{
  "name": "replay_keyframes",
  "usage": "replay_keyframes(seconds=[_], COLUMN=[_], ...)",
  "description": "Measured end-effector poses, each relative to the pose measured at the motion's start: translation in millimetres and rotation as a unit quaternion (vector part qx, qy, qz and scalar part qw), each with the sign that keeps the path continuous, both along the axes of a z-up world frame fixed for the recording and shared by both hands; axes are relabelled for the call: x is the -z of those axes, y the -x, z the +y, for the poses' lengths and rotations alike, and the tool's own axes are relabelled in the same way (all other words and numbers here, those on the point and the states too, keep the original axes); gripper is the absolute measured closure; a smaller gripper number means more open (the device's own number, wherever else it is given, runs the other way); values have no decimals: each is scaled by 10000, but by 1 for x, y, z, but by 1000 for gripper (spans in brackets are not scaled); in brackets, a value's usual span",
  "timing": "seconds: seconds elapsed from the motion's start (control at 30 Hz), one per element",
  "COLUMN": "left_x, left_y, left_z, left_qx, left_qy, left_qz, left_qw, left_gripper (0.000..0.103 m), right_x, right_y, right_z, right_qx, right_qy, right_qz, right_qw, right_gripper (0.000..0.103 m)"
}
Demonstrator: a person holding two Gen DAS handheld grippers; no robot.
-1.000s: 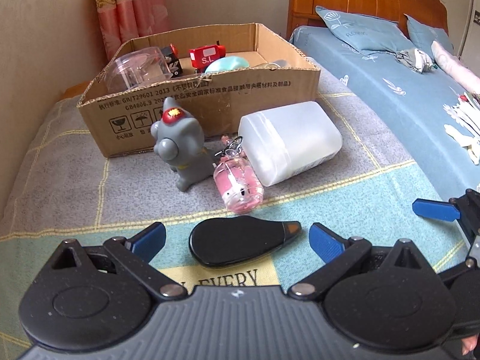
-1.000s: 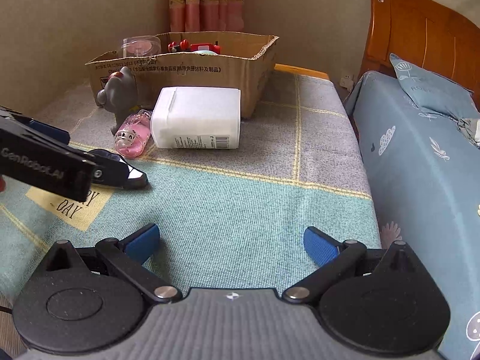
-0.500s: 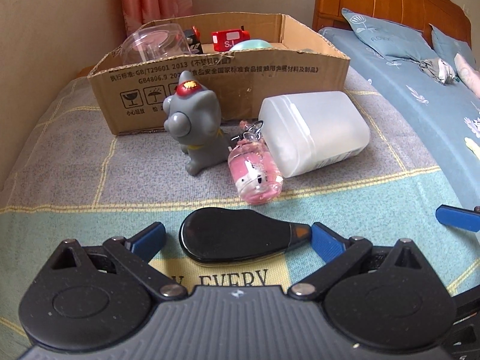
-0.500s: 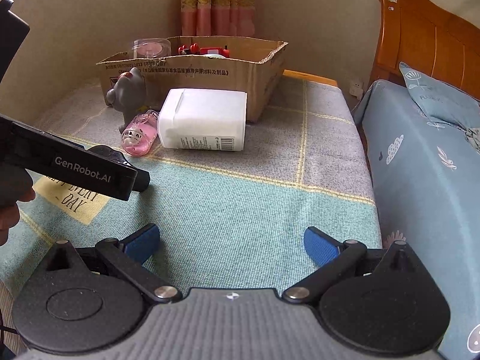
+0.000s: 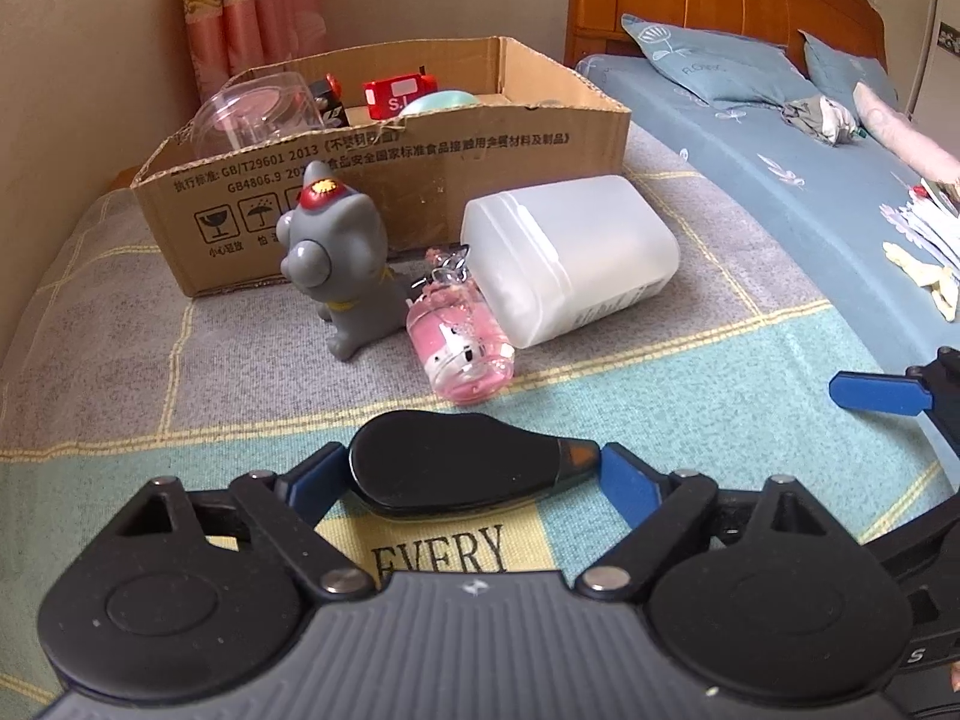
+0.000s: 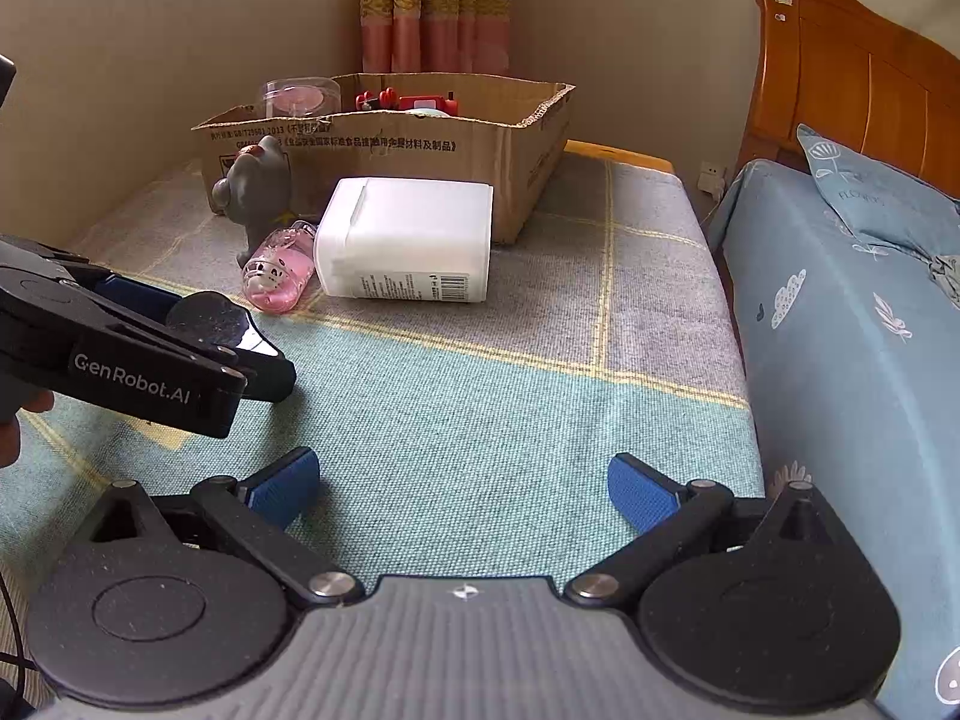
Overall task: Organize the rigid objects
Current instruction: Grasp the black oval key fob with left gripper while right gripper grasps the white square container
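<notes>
Slippage was my worry: my left gripper (image 5: 474,471), just closing, pinched the glossy black teardrop-shaped case (image 5: 462,463) end to end, while my right gripper (image 6: 462,489) gaped empty.

One cardboard box (image 5: 384,180) stands at about 11 o'clock on the woven blanket (image 5: 690,396). Inside it show one clear plastic jar (image 5: 252,114), two red toys (image 5: 399,97) and one pale green rounded thing (image 5: 438,103). In front of the box lie four loose things: one grey animal figurine (image 5: 339,276), one pink keychain bottle (image 5: 459,348), one white plastic container (image 5: 570,258) and one black teardrop-shaped case (image 5: 456,468). At 1 o'clock on the bed lie two blue pillows (image 5: 708,60). Two grippers show, each with two blue pads (image 5: 630,480).
</notes>
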State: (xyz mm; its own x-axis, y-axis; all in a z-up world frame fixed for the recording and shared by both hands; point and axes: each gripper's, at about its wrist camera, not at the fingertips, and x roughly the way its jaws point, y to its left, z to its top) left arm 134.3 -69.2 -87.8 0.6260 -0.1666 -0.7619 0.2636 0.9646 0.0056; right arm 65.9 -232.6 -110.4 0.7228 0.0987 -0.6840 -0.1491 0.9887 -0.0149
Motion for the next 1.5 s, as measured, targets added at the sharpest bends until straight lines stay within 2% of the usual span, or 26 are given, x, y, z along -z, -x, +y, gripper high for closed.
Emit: replay_keyframes(seconds=[0.3,0.57,0.83,1.2,1.5], left_x=[-3,-3,-2,0,1], left_y=[0,-9,-17,-21,-19], left_z=[12,52,82,101,102], left_qx=[-98,-793,-1119,-1216,-1166], left_qy=[-141,-210,-135,40,59], left_qz=[150,126,112,130,87], left_qw=[9997,9966,9936,9925,9931], left_gripper=[14,14,14,14,14], right_x=[-1,-4,-10,-40,-40], right_y=[-1,-7,-26,-61,-100], right_z=[2,3,6,26,52], right_qx=[88,156,258,109,10], right_qy=[22,51,99,141,84], right_qz=[108,332,647,248,122], right_qw=[9999,9993,9975,9995,9999], right_gripper=[0,0,0,0,0])
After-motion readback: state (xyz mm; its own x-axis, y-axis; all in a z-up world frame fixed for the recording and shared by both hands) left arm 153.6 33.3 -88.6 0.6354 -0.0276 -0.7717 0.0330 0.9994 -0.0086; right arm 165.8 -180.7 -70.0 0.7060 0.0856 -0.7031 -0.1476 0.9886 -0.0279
